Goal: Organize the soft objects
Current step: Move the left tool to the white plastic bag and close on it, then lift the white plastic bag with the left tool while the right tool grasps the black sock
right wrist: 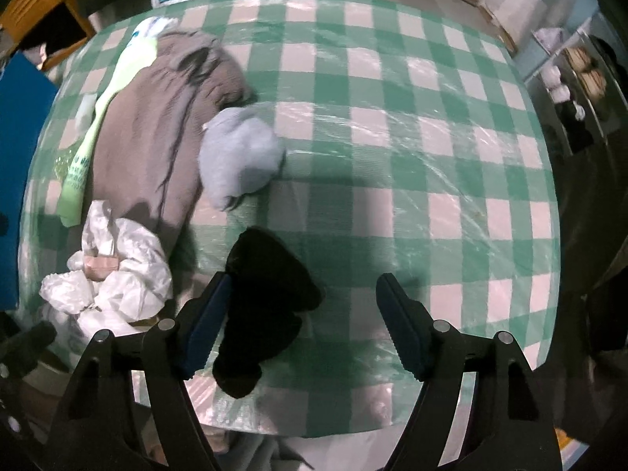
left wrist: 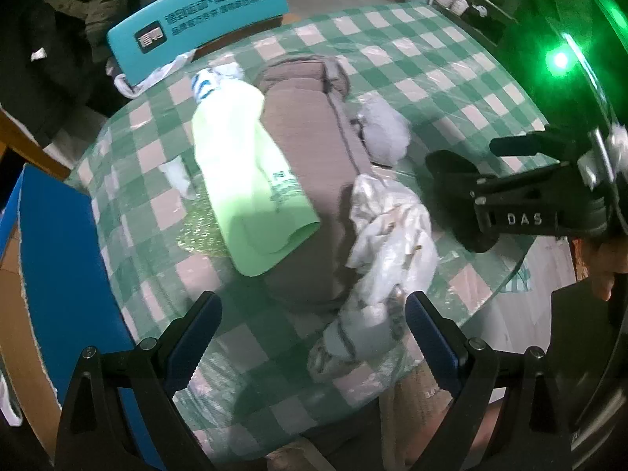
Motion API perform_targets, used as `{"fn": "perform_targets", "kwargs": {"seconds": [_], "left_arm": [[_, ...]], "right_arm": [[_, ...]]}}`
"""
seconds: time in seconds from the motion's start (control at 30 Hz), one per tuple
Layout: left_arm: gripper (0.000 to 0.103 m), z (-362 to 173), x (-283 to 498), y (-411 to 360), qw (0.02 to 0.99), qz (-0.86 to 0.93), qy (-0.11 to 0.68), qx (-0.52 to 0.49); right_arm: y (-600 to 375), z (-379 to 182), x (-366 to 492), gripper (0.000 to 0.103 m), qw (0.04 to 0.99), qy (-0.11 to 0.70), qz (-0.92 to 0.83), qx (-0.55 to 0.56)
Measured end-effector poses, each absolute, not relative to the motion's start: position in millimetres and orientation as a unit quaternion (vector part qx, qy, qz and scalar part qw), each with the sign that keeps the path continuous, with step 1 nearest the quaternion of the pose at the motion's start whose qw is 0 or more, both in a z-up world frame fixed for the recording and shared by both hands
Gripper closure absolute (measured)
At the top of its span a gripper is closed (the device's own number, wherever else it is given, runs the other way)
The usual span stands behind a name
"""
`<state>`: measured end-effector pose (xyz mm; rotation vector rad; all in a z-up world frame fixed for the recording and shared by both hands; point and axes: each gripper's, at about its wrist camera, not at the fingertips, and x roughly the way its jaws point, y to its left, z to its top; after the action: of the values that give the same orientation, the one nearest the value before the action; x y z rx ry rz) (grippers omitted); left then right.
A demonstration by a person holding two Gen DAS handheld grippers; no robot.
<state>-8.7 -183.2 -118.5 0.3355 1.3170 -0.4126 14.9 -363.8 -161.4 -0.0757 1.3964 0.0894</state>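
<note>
A brown folded garment (left wrist: 310, 180) lies along the green checked table (left wrist: 451, 70), with a light green bag (left wrist: 243, 172) on its left side. A pale blue soft bundle (left wrist: 382, 131) sits to its right; it also shows in the right wrist view (right wrist: 239, 153). A crumpled white plastic bag (left wrist: 388, 243) lies near the table's front, also seen in the right wrist view (right wrist: 114, 271). A black soft item (right wrist: 267, 298) lies between the fingers of my open right gripper (right wrist: 304, 325). My left gripper (left wrist: 314, 337) is open and empty, just before the white bag.
A blue box (left wrist: 62, 274) stands at the left table edge. A teal chair back (left wrist: 196, 11) stands behind the table. Shelves with crockery (right wrist: 577, 78) are at the right. The right gripper's body (left wrist: 530, 204) hangs over the table's right side.
</note>
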Motion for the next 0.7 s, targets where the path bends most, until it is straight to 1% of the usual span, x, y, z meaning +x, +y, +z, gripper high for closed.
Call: {"fn": "perform_targets", "kwargs": {"seconds": [0.37,0.43,0.53,0.57,0.6,0.63,0.7], "left_arm": [[0.008,-139,-15,-208,0.742,-0.207,0.615,0.171],[0.009,-144,-17,-211,0.739,-0.208,0.617,0.175],[0.019,-149,-19,-213,0.735,-0.204,0.619,0.186],[0.027,-151,-19,-213,0.732,-0.204,0.622,0.187],[0.034,-154,-20,-212,0.729,-0.204,0.626,0.187],[0.037,-155,-20,-211,0.726,-0.206,0.630,0.183],[0.052,-157,-20,-209,0.724,-0.213,0.634,0.169]], "right_arm": [[-394,-146,11,0.027,0.776,0.630,0.041,0.002],[-385,-143,14,0.027,0.775,0.630,0.043,0.001],[-384,-144,13,0.027,0.775,0.630,0.047,0.002],[-383,-143,10,0.027,0.776,0.629,0.049,0.003],[-380,-144,10,0.027,0.775,0.629,0.051,0.002],[-376,-145,9,0.027,0.775,0.630,0.053,0.000],[-372,-147,9,0.027,0.774,0.631,0.054,-0.006]]}}
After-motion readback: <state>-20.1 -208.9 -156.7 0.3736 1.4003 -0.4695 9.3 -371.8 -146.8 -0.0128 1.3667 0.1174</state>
